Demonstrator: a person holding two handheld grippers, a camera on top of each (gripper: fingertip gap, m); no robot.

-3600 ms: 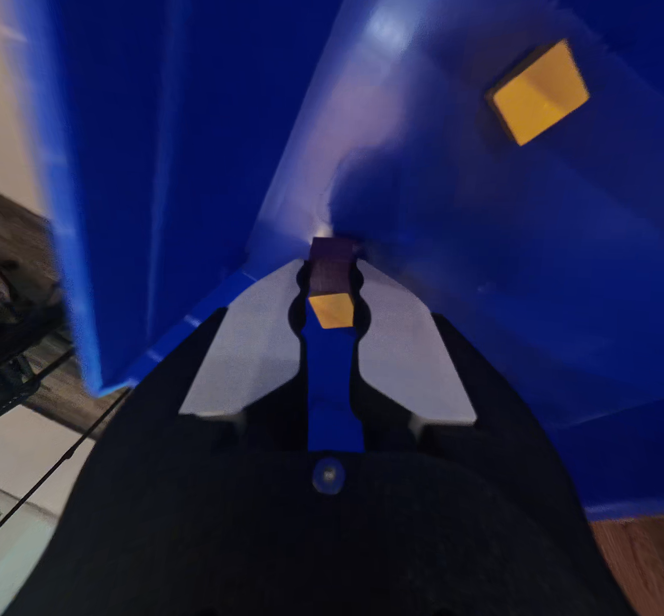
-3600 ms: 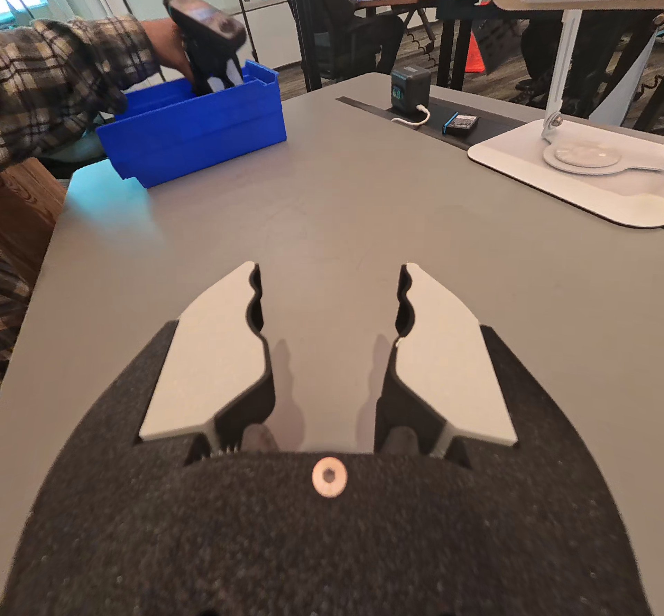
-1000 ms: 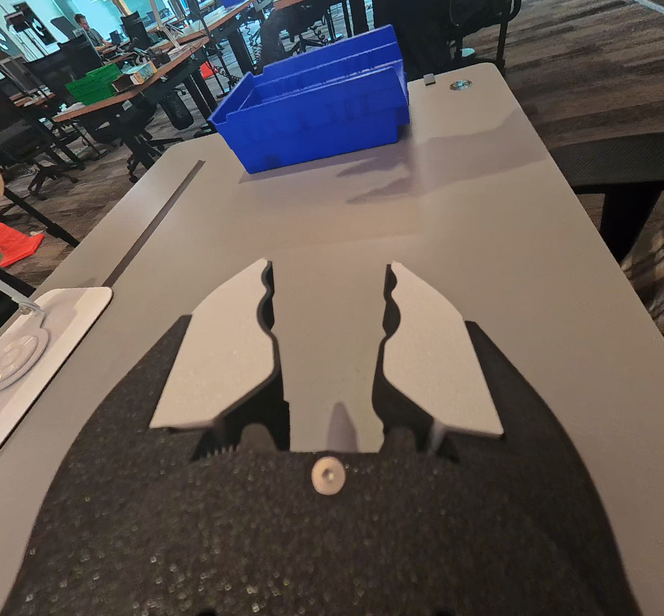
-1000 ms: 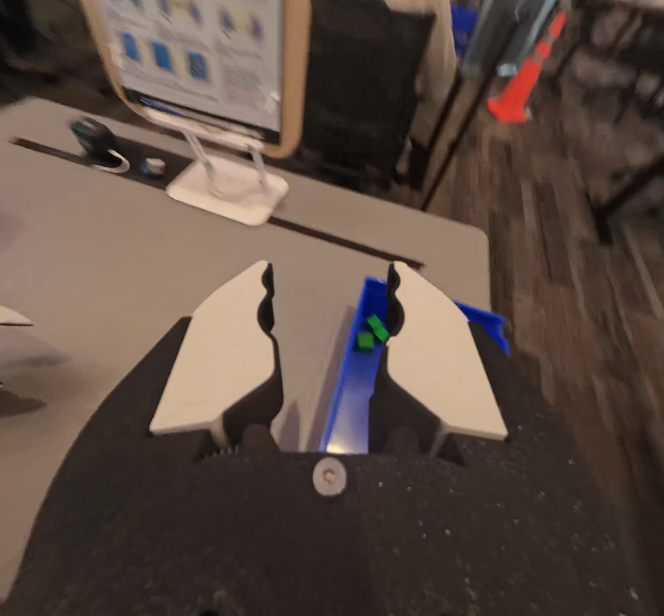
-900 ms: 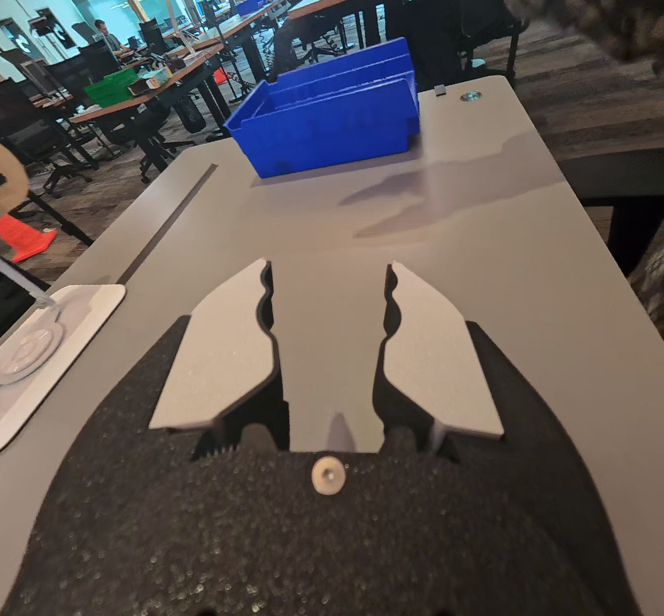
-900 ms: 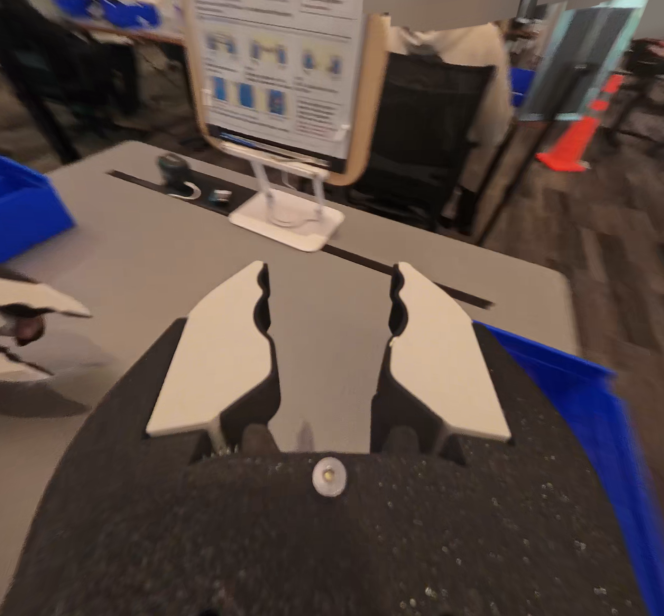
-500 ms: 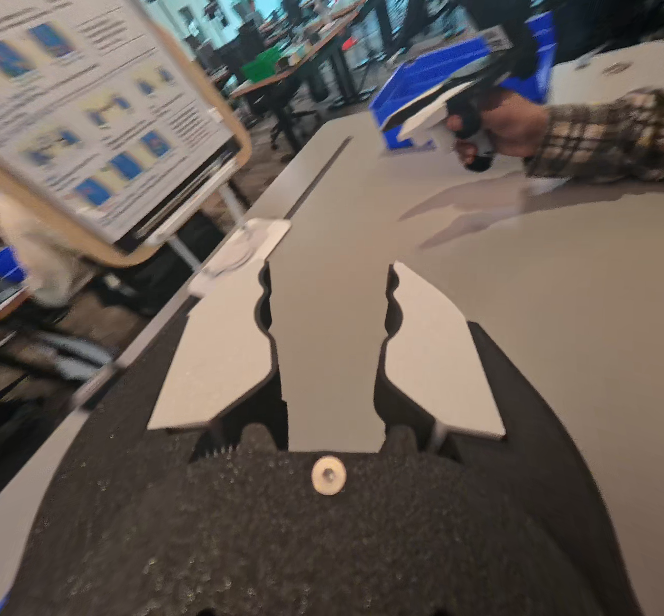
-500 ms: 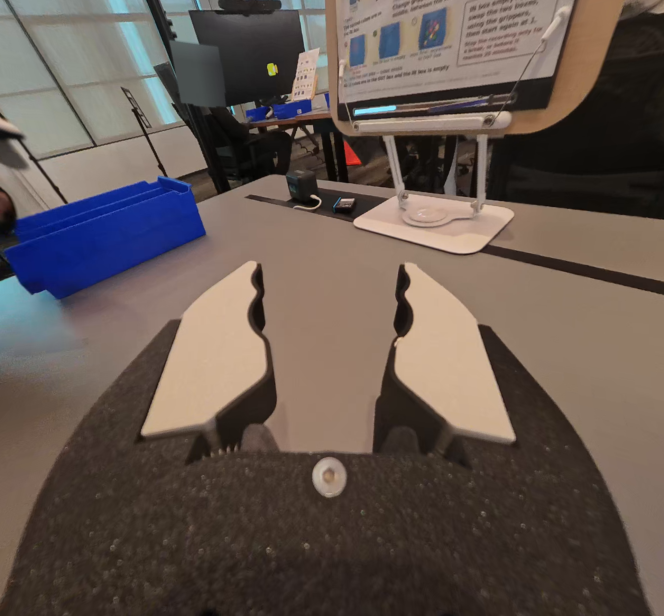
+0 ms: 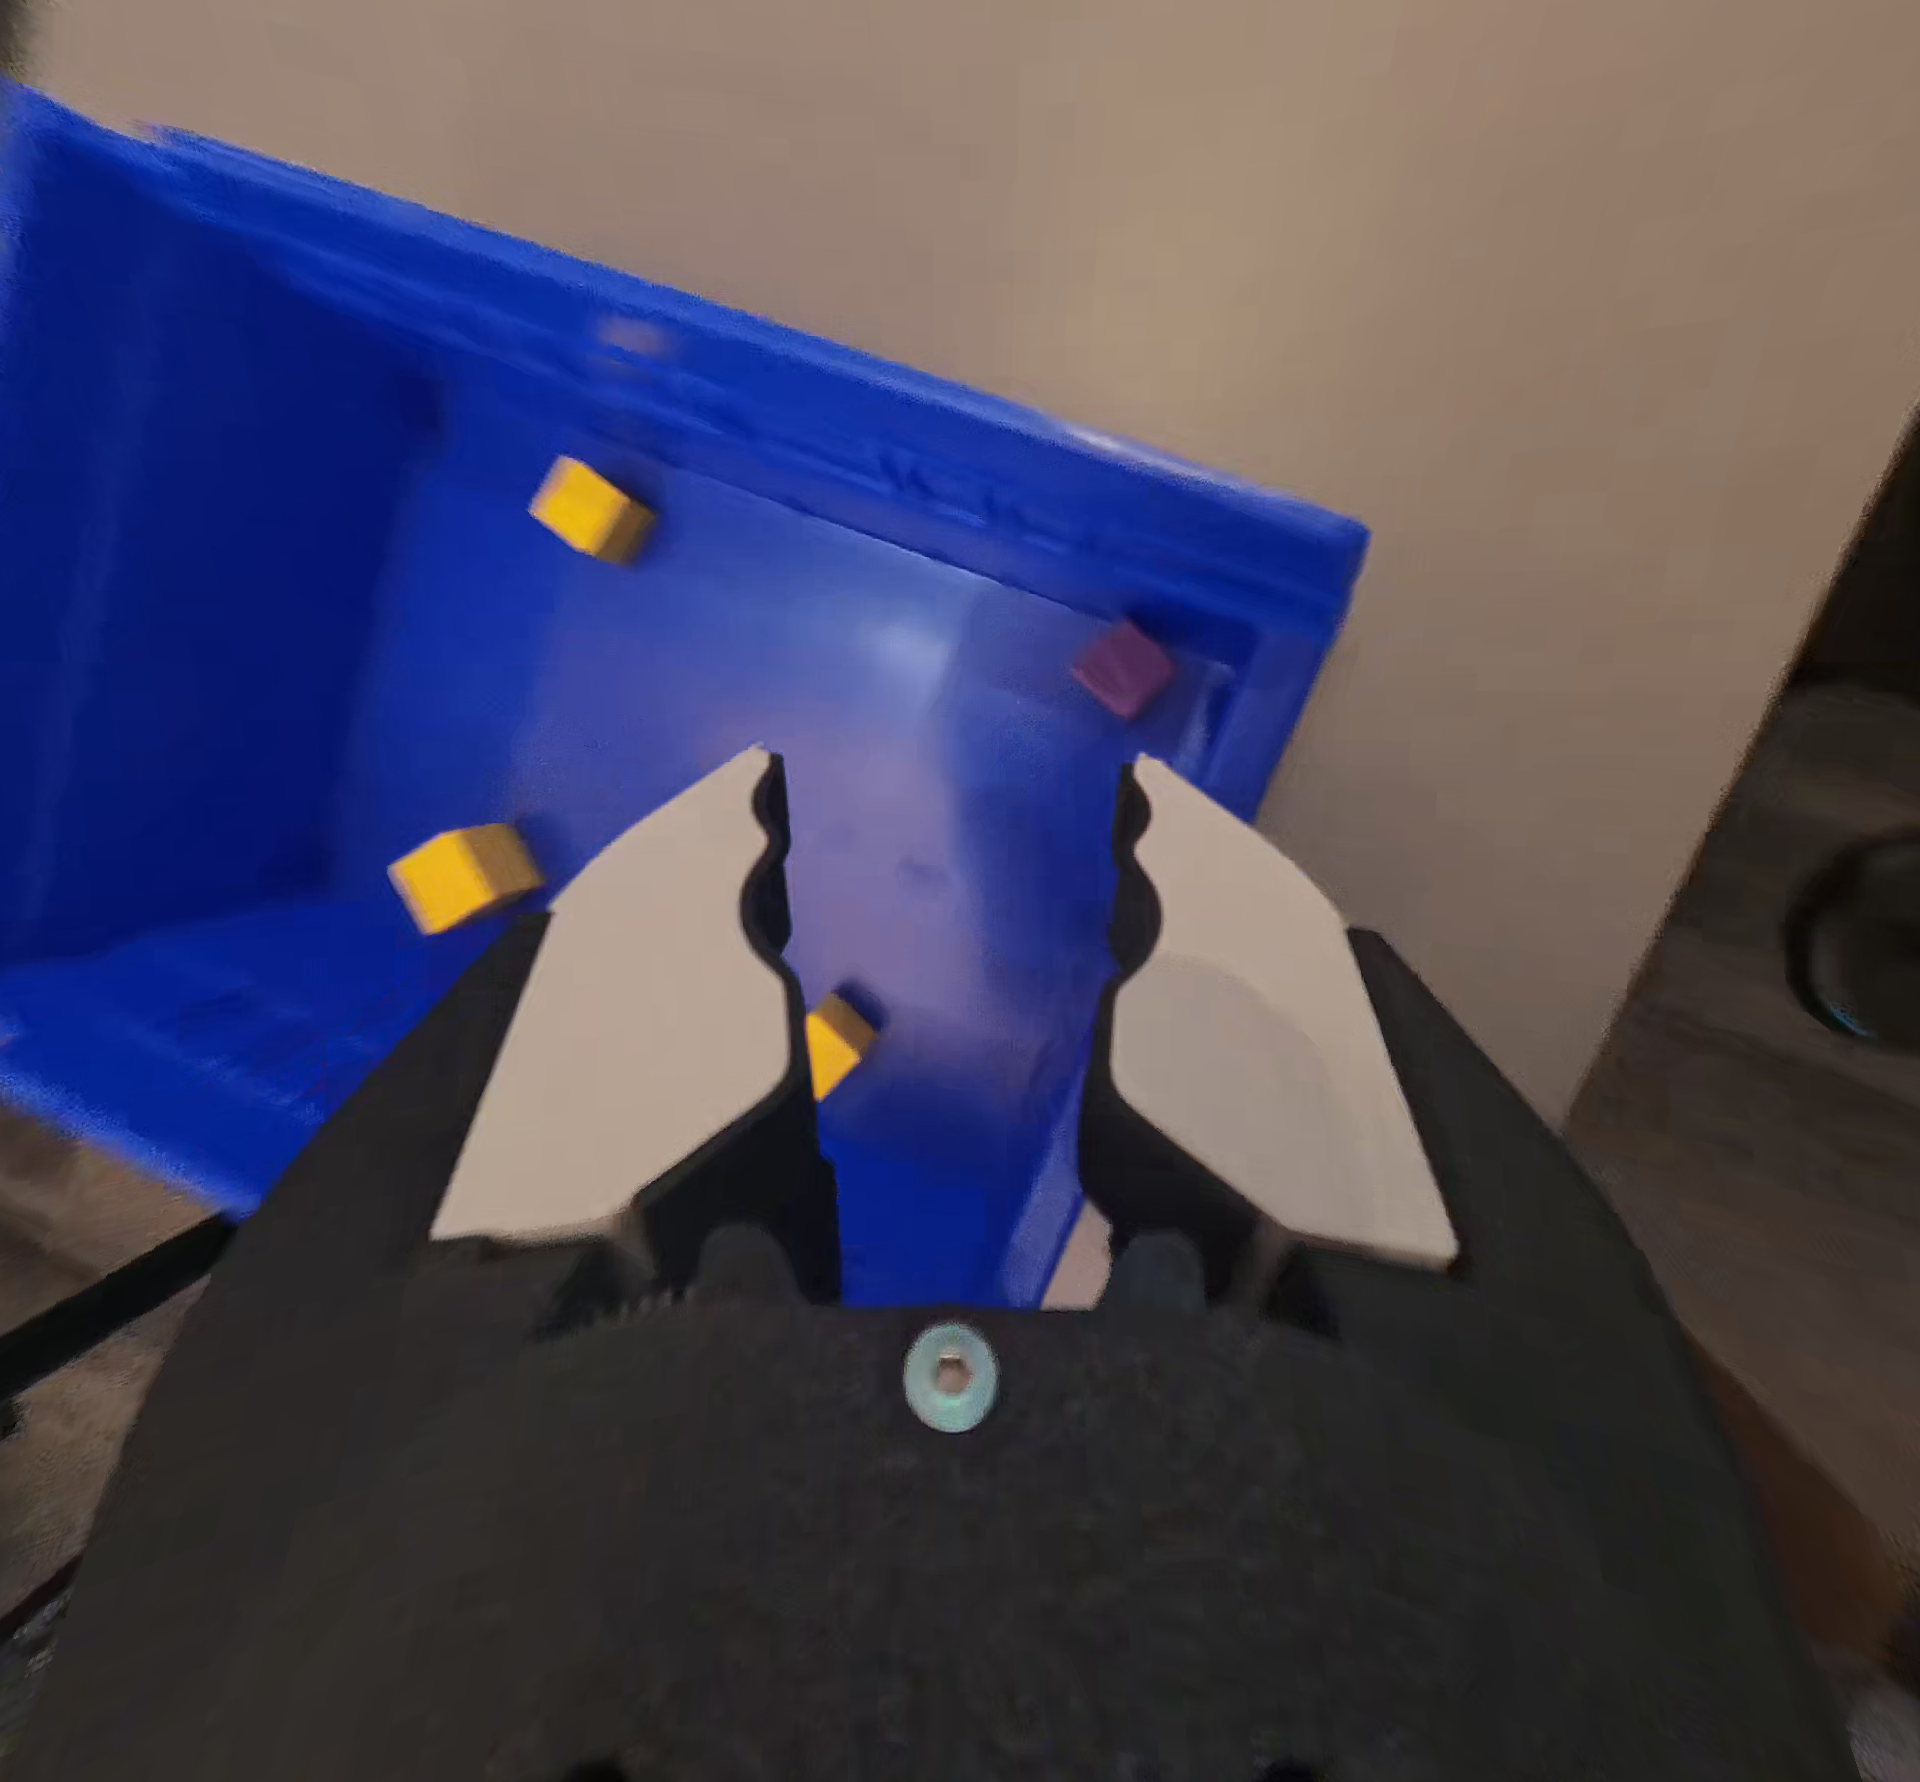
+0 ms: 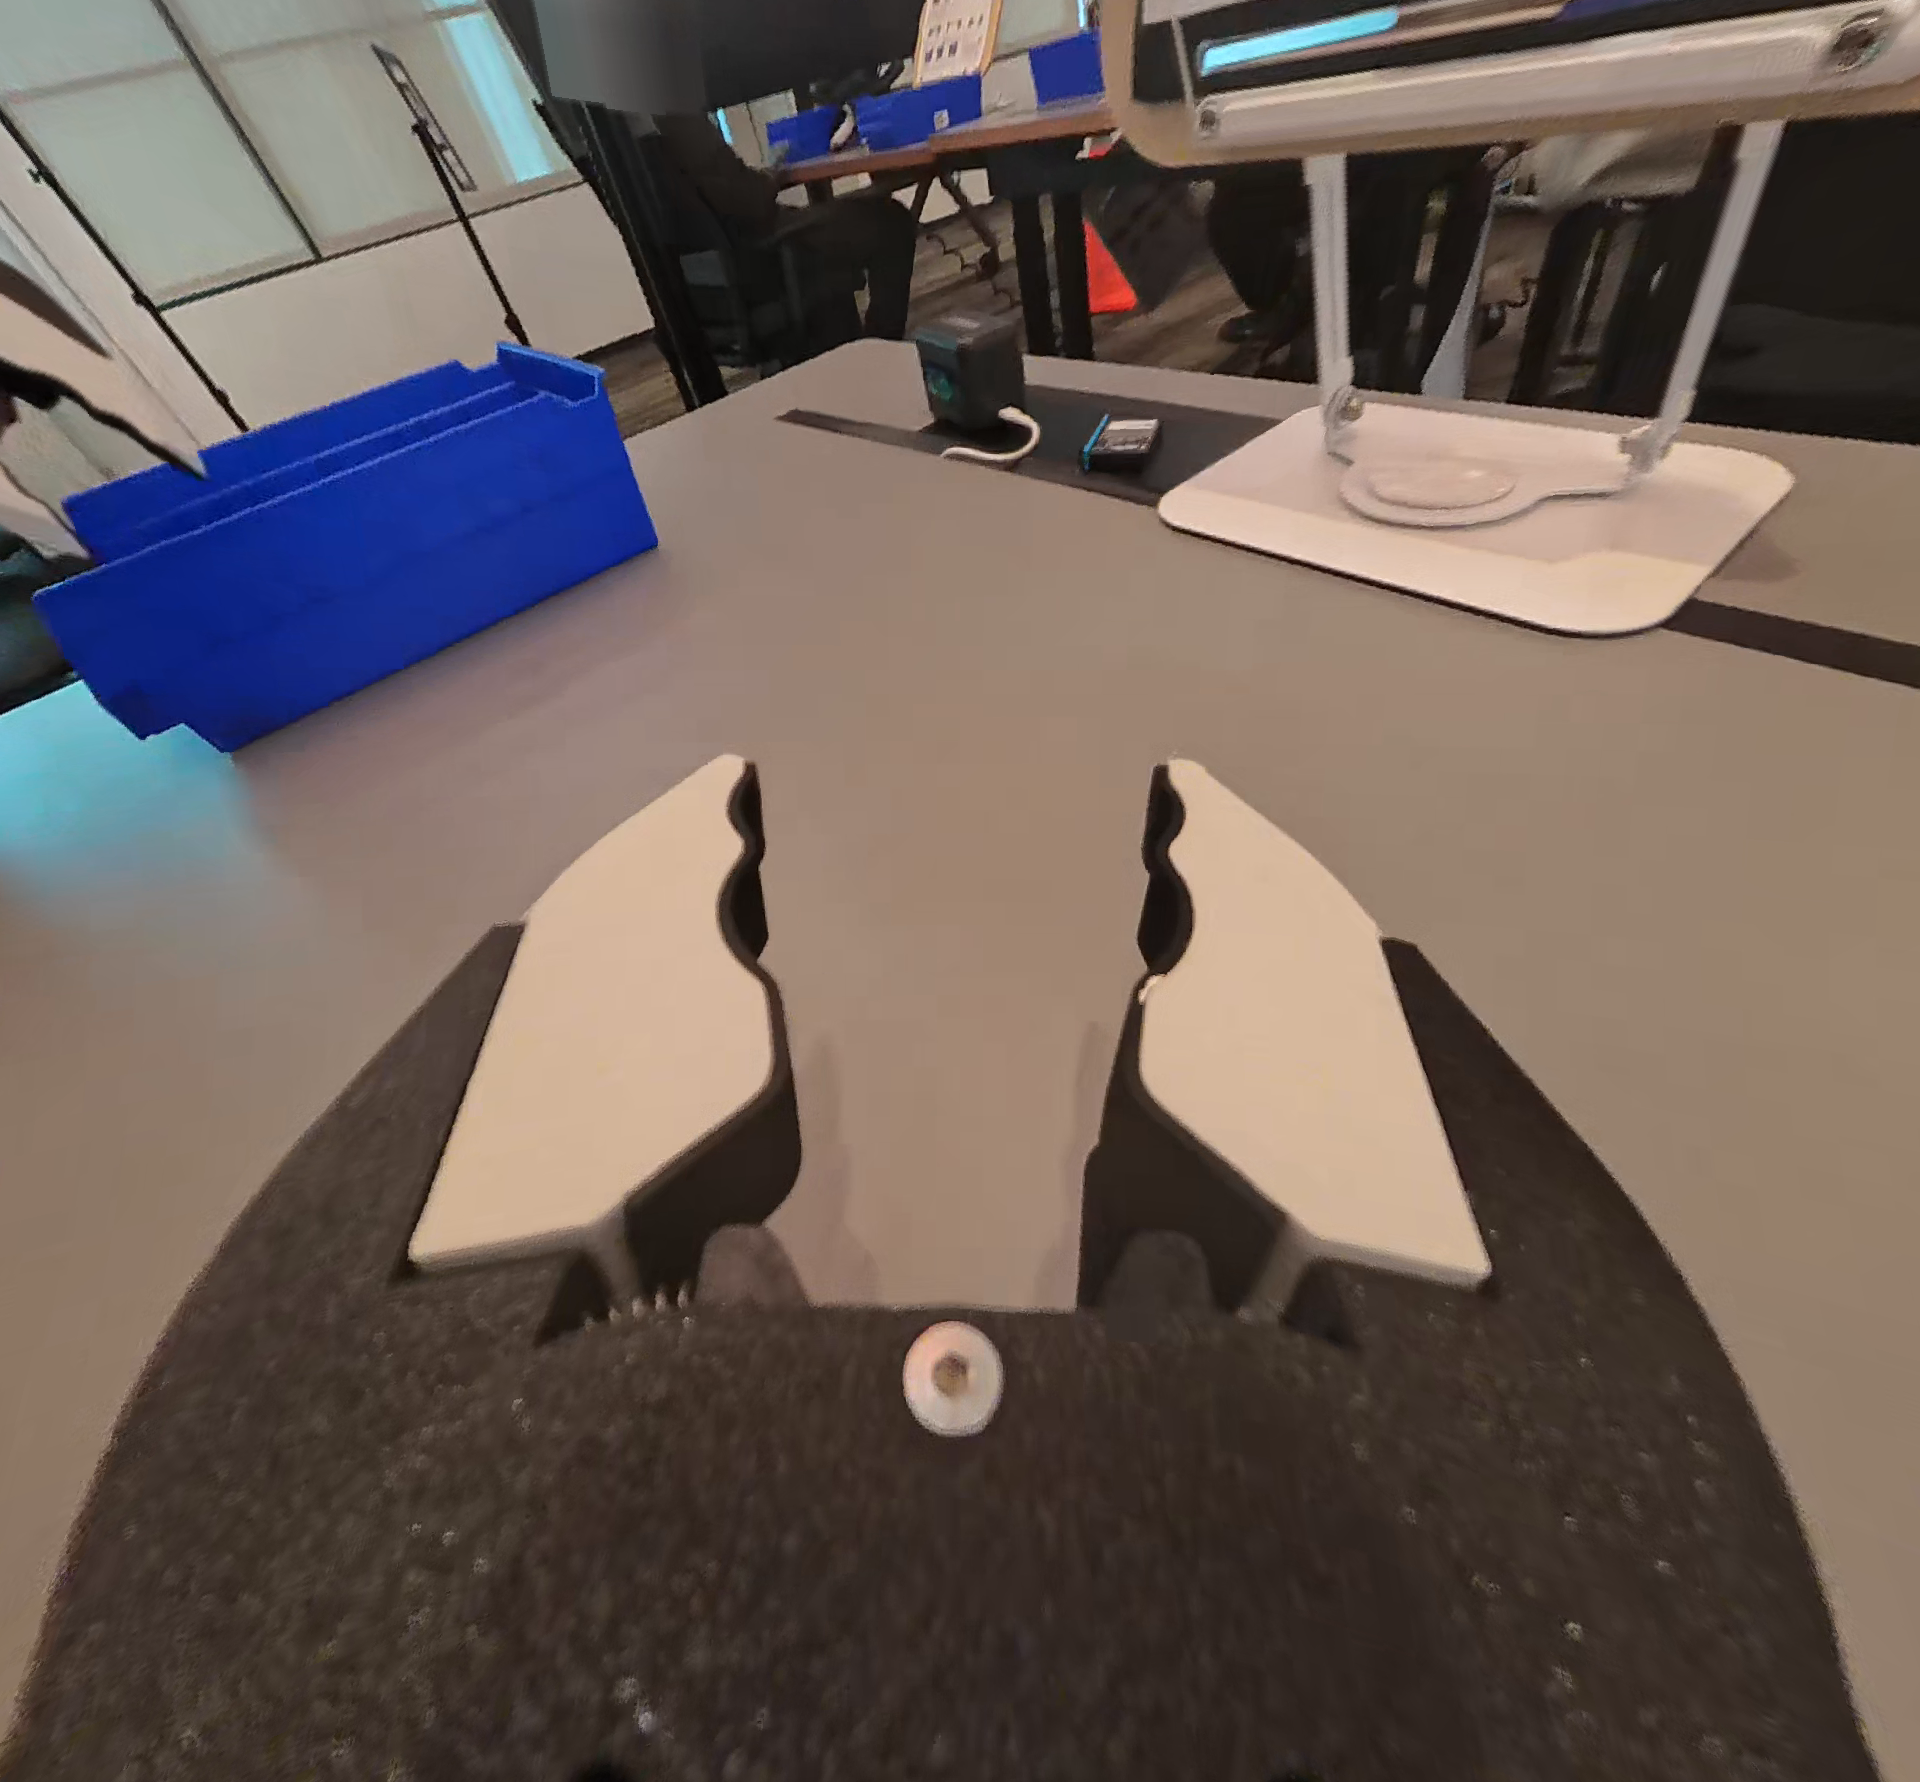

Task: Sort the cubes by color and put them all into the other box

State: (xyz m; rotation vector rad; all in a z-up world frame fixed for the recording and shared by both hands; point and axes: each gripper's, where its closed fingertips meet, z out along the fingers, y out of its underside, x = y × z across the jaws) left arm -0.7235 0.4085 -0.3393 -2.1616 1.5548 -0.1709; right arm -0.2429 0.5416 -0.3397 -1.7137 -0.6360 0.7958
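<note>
Left gripper (image 9: 951, 776) is spread wide and holds nothing as I look down into the blue box (image 9: 260, 589). One yellow cube (image 9: 836, 1041) sits between my fingers, close to the left one. Two more yellow cubes (image 9: 592, 506) (image 9: 462, 875) lie off to the left, and a purple cube (image 9: 1122, 667) sits in the far right corner. My right gripper (image 10: 951, 782) is wide too, empty, over the grey table (image 10: 935, 652), with the box (image 10: 353, 548) far off to its left.

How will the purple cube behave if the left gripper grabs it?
The purple cube looks rigid with flat faces, so probably won't roll. It seems small and likely light. It sits close to the box corner, so the open left gripper may nudge it against the wall.
</note>
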